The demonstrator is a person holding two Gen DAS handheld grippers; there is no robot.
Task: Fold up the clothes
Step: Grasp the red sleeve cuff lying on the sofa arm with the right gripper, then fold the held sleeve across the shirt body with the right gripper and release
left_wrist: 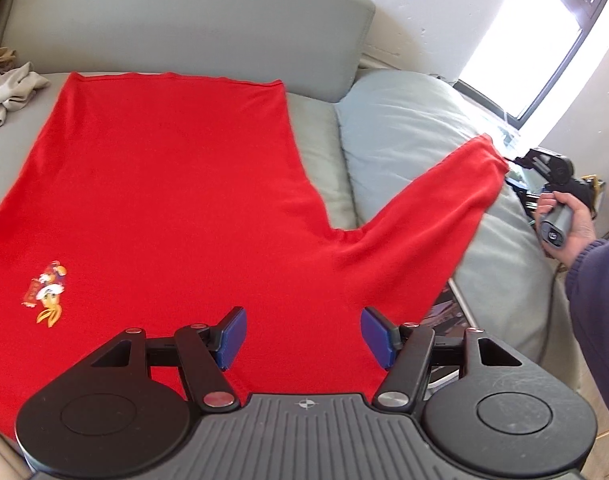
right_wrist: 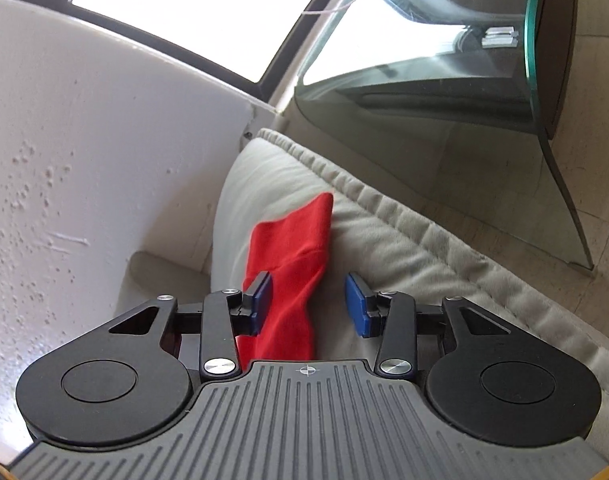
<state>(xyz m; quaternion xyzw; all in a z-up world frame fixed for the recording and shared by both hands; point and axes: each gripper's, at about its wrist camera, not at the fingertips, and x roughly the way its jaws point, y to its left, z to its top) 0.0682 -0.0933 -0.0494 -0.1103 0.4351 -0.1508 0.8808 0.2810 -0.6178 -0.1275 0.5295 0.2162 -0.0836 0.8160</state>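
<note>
A red long-sleeved shirt (left_wrist: 176, 184) lies flat on the grey sofa seat (left_wrist: 324, 132), hem toward the backrest, with a small cartoon print (left_wrist: 46, 292) at the left. Its right sleeve (left_wrist: 436, 204) stretches out over a pale cushion (left_wrist: 400, 120). My left gripper (left_wrist: 303, 334) is open just above the shirt's near part, blue pads apart. My right gripper (right_wrist: 308, 304) is open with the sleeve end (right_wrist: 294, 256) lying between its pads against the left one; it also shows in the left wrist view (left_wrist: 544, 168), held in a hand past the cuff.
A crumpled beige garment (left_wrist: 8, 88) lies on the seat at the far left. The sofa backrest (left_wrist: 184, 24) rises behind. A glass table (right_wrist: 536, 80) stands beside the cushion (right_wrist: 384, 232), with a white wall (right_wrist: 84, 140) and a window (left_wrist: 536, 36).
</note>
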